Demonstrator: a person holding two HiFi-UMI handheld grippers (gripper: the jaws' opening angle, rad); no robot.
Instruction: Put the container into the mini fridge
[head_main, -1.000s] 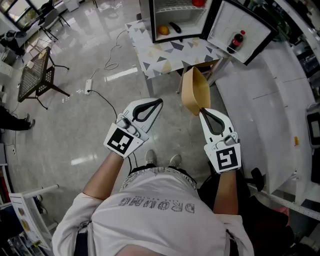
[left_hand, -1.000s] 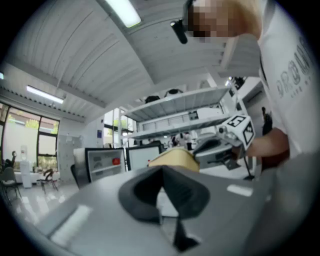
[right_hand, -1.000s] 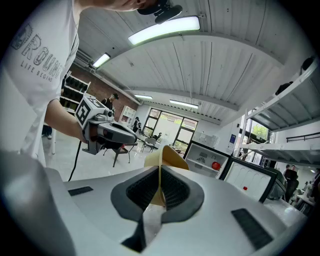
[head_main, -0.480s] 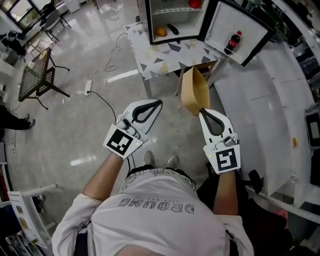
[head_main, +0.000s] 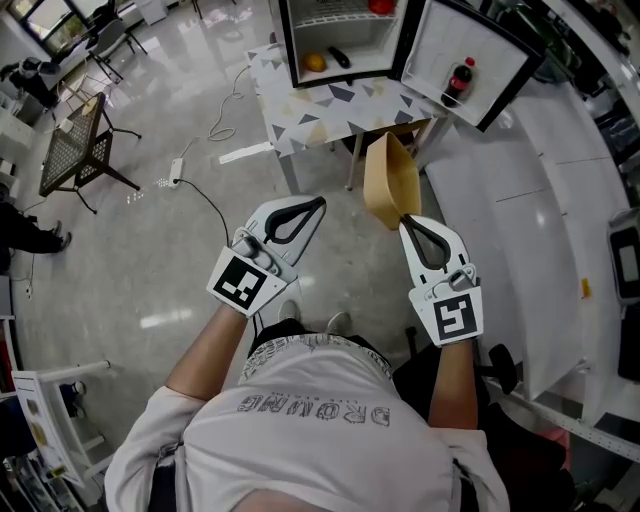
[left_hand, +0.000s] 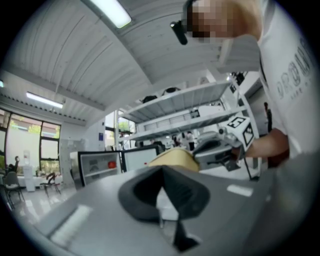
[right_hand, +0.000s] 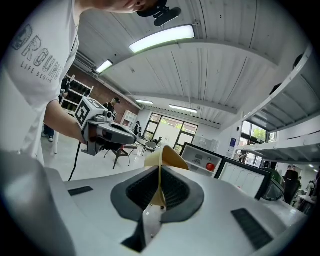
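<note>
Your right gripper clamps the container by its rim, left gripper closed and empty; the open fridge is well ahead, nothing placed yet

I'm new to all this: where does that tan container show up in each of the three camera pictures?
Head view: the container is at centre, pinched at its lower edge by the right gripper.
Left gripper view: the container is at centre, just beyond the shut jaws.
Right gripper view: the container is at centre, its wall edge-on between the jaws.
Shared landmark: the open mini fridge stands beyond it in every view.
</note>
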